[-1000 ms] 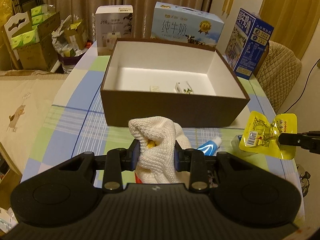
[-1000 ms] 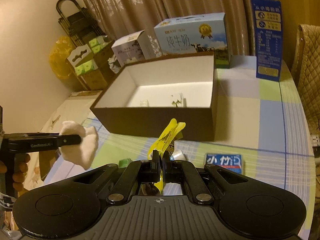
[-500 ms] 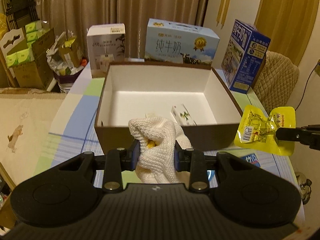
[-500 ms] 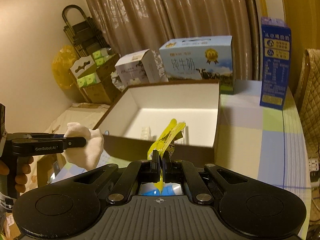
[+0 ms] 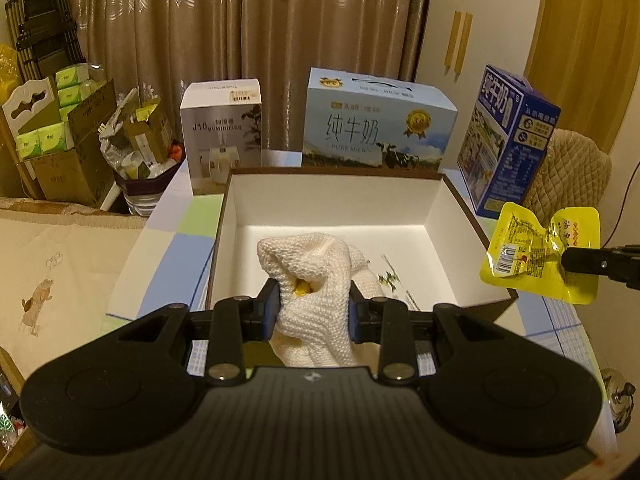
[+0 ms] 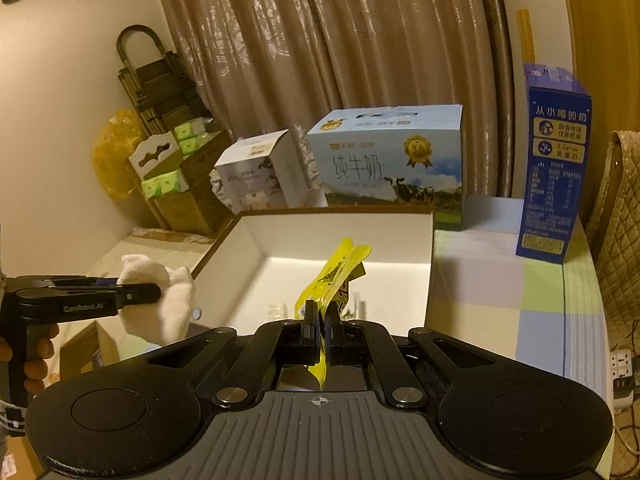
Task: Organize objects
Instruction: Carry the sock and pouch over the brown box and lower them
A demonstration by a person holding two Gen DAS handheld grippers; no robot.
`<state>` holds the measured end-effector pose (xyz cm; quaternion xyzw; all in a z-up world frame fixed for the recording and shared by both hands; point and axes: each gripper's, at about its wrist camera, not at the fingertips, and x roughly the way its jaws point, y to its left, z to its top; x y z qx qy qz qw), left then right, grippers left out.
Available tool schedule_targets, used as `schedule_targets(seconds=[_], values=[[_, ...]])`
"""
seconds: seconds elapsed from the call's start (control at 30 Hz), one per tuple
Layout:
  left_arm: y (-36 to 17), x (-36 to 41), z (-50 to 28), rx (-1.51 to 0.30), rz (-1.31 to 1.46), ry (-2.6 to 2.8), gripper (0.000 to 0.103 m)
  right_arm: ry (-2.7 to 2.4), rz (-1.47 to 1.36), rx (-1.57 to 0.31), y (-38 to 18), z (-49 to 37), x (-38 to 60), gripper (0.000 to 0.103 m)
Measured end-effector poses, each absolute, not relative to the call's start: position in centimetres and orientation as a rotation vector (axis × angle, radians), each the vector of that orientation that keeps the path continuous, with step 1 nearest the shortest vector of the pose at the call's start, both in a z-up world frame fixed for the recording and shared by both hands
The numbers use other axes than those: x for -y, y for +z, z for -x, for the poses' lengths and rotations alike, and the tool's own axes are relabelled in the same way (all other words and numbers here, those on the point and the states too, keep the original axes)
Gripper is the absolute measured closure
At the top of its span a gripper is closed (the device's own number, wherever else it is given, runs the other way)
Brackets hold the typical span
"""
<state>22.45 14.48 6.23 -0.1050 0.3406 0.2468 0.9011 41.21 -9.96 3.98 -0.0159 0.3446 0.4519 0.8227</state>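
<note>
The drop-off step seems in hand: the left gripper (image 5: pixel 313 309), jaws pinching a white knitted cloth (image 5: pixel 316 276), and the right gripper (image 6: pixel 321 322), jaws pressed on a yellow packet (image 6: pixel 334 278), hover at the brown box's (image 5: pixel 460 204) near edge, each load calling for release inside.

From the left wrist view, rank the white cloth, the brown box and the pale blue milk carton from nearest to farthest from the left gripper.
1. White cloth: clamped between the jaws of the left gripper.
2. Brown box: open, just ahead and below.
3. Pale blue milk carton: standing behind the box's far wall, by the curtain.
</note>
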Motion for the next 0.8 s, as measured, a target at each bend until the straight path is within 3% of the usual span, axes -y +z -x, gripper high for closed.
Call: schedule_targets(seconds=[0.8], values=[[2.3,-21.2,-30.2,-0.813,0.176,0.56,0.075,0.83,0.052,-0.841,-1.1,-48.3,5.4,0.103]])
